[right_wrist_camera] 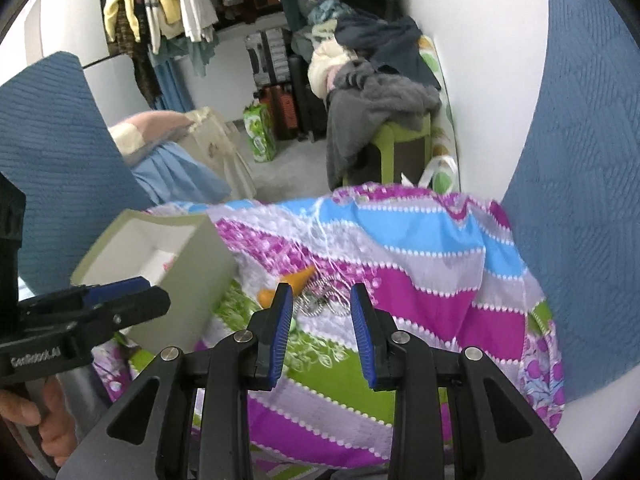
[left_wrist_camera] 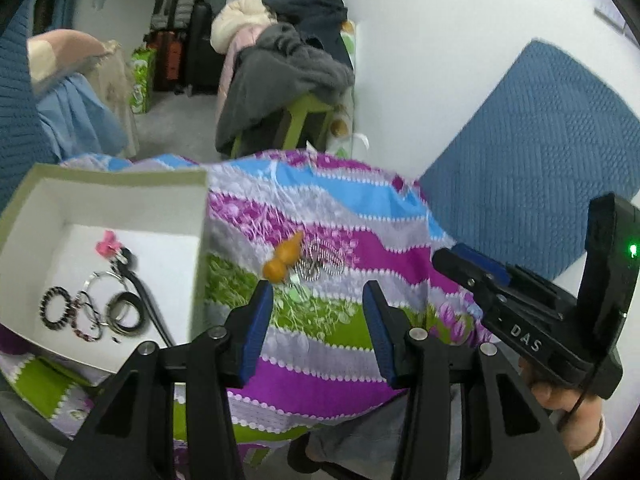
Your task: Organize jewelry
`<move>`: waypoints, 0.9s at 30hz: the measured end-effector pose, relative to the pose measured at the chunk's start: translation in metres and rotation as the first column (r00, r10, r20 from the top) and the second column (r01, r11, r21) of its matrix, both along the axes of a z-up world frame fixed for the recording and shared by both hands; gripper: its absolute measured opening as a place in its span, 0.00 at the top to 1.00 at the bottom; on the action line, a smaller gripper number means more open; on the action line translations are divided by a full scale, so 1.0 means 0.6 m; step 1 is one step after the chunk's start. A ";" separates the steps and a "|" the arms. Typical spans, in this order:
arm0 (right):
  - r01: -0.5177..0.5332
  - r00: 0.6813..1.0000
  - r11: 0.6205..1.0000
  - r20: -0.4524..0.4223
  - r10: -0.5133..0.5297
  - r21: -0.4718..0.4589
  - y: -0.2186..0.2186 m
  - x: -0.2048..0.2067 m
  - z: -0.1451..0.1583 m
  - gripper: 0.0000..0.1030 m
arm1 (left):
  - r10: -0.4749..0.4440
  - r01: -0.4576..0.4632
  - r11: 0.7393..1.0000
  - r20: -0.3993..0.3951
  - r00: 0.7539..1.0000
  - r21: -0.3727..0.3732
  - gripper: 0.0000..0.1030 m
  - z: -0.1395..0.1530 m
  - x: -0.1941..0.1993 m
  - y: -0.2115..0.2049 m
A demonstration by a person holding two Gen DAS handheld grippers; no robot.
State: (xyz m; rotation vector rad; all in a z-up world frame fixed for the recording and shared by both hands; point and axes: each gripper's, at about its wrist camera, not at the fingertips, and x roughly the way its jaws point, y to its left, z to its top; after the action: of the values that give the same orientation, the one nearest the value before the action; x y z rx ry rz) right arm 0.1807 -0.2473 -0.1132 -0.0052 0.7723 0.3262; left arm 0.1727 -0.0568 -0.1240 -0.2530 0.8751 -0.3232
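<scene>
Two hand-held grippers, left (left_wrist_camera: 318,286) and right (right_wrist_camera: 319,294), are hovering spread and empty over your striped floral cloth (left_wrist_camera: 320,344). An orange gourd-shaped charm (left_wrist_camera: 283,258) is lying touching tangled silver chains (left_wrist_camera: 320,266), just right of the white box (left_wrist_camera: 132,204) holding bracelets (left_wrist_camera: 92,308).

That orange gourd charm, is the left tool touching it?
Cannot tell. In the left wrist view the left tool's fingertip overlaps the orange gourd charm, hiding any gap.

1 box (left_wrist_camera: 120,196), 1 orange pendant (left_wrist_camera: 283,260), 2 hand-held grippers (left_wrist_camera: 318,292).
</scene>
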 end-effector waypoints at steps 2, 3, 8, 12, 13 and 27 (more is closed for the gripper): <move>-0.003 1.000 1.000 -0.007 0.003 0.010 -0.006 0.005 -0.018 0.73 | -0.021 0.021 1.000 -0.031 0.999 -0.013 0.54 -0.023 0.010 -0.011; 0.000 1.000 1.000 -0.021 0.001 0.024 -0.010 0.010 -0.029 0.73 | -0.025 0.024 1.000 -0.046 0.999 -0.016 0.54 -0.033 0.014 -0.014; -0.010 0.998 0.997 -0.053 0.015 0.076 -0.021 0.035 -0.066 0.73 | -0.042 0.044 0.999 -0.099 0.994 0.014 0.54 -0.080 0.047 -0.040; -0.027 0.995 0.994 -0.094 0.037 0.106 -0.026 0.066 -0.090 0.73 | -0.031 0.035 0.999 -0.120 0.992 0.033 0.58 -0.114 0.075 -0.055; -0.035 0.993 0.992 -0.105 0.047 0.118 -0.025 0.075 -0.095 0.73 | -0.026 0.030 0.999 -0.129 0.991 0.026 0.61 -0.121 0.081 -0.056; -0.095 0.967 0.987 -0.222 0.122 0.129 0.004 0.156 -0.160 0.75 | 0.002 0.011 0.996 -0.148 0.989 0.093 0.65 -0.189 0.131 -0.088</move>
State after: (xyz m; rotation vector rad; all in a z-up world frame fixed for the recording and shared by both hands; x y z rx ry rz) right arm 0.2743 -0.2447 -0.2095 0.1028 0.9835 0.4822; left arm 0.2512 -0.1097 -0.2376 -0.1901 1.0349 -0.2693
